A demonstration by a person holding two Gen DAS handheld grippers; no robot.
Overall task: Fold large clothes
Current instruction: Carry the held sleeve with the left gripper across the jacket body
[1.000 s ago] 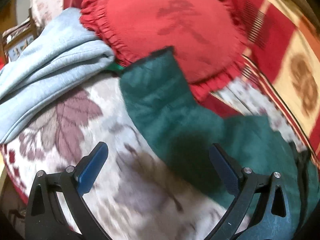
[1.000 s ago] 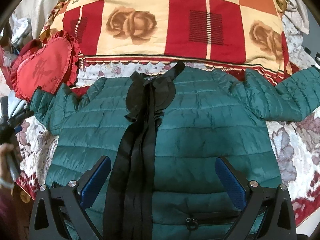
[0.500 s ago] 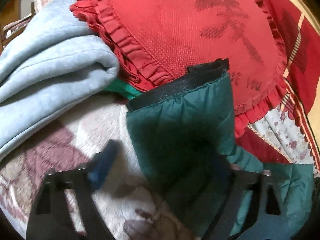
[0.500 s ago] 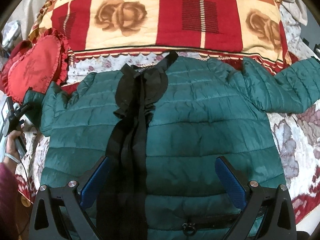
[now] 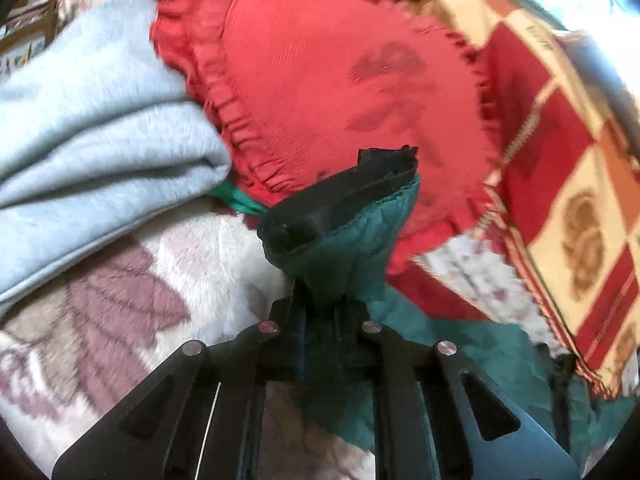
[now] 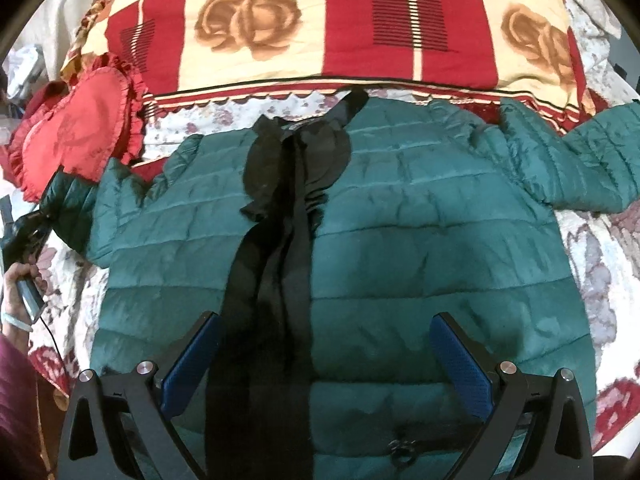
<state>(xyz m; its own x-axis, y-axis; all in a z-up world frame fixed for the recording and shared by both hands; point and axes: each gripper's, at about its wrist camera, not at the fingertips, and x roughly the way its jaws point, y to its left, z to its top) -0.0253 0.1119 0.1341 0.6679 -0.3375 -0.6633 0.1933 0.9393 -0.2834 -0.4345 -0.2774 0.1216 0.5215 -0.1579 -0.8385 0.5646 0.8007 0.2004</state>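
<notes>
A dark green quilted jacket (image 6: 420, 248) lies front up and spread flat on the bed, with a black placket (image 6: 276, 264) down its middle and both sleeves out to the sides. My left gripper (image 5: 320, 308) is shut on the jacket's left sleeve (image 5: 348, 248) just behind its black cuff (image 5: 344, 196), which stands up from the jaws. That gripper also shows in the right wrist view (image 6: 40, 216) at the sleeve end. My right gripper (image 6: 326, 352) is open and empty above the jacket's lower front.
A red heart-shaped ruffled cushion (image 5: 340, 80) lies just beyond the cuff. A folded light blue fleece (image 5: 92, 128) sits to its left. A red and cream checked blanket (image 6: 340, 28) lies past the collar. The floral bedspread (image 5: 120, 300) is underneath.
My left gripper closed on the sleeve near the cuff, which now bunches and stands up from the jaws. My right gripper stayed open and shifted slightly over the jacket.
</notes>
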